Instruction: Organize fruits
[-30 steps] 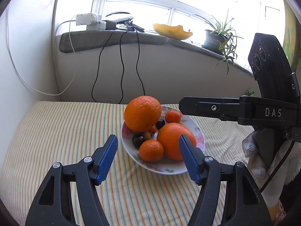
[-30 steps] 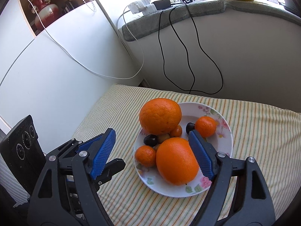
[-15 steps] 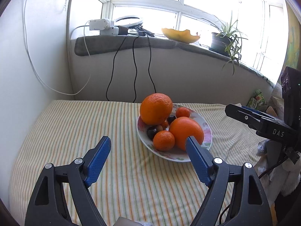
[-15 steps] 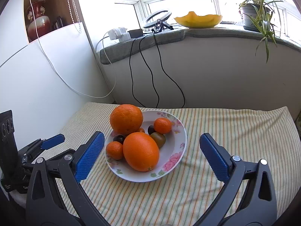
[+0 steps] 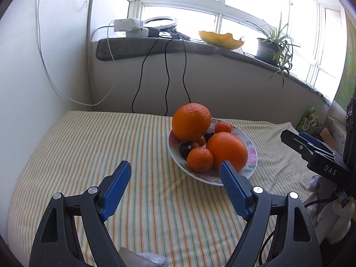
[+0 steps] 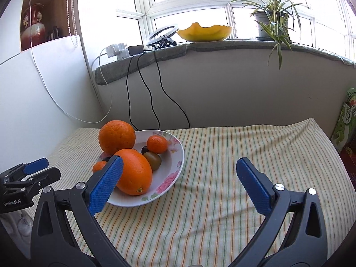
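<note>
Surface: striped cloth (image 6: 222, 166)
Plate (image 6: 171, 173): heaped oranges, small fruits
Left gripper (image 5: 175, 189): jaws just widened, nothing between
Right gripper (image 6: 180, 187): jaws just widened, nothing between

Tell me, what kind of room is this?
Probably a room in someone's home: a flowery plate of oranges on a striped cloth, a potted plant on a sunny windowsill.

A white floral plate (image 6: 175, 153) on a striped tablecloth holds 2 large oranges (image 5: 191, 122) (image 5: 227, 150), 2 small mandarins (image 5: 199, 159) (image 5: 223, 127), dark cherries (image 5: 185, 149) and a greenish-brown fruit (image 6: 153, 160), piled touching.
</note>
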A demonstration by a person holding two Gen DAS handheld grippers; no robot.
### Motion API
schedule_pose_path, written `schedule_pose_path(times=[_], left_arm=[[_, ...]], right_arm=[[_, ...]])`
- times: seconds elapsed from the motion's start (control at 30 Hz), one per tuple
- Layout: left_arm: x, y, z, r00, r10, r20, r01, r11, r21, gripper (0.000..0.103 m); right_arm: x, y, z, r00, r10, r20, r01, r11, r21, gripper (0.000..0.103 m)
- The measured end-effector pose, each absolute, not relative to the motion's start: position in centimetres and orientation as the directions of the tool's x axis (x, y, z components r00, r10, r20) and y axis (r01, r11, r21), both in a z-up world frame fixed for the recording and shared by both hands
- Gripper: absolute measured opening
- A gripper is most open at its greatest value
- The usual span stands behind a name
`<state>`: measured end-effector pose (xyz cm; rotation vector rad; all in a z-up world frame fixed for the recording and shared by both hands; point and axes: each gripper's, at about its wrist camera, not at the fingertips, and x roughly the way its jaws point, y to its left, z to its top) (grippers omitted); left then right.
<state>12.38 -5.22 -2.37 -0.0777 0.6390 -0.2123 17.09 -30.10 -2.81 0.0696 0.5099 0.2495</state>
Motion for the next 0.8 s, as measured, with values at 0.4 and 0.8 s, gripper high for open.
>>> schedule_pose_path(times=[0.4,0.8], left_arm=[[11.9,-5.1,-1.9,0.794,-0.218,-0.568,0.172,0.976,-0.134,0.082],[11.4,-5.6,-1.3,0.802,-0.222,-0.555,0.184,0.975,-0.124,0.082]], right_arm=[[15.7,-28.9,-1.8,0.855,0.258,-0.45,-0.244,0.966,0.089,0.103],[15.0,-28.3,-1.3,0.86,0.254,-0.442,-0.256,0.965,0.058,0.103]])
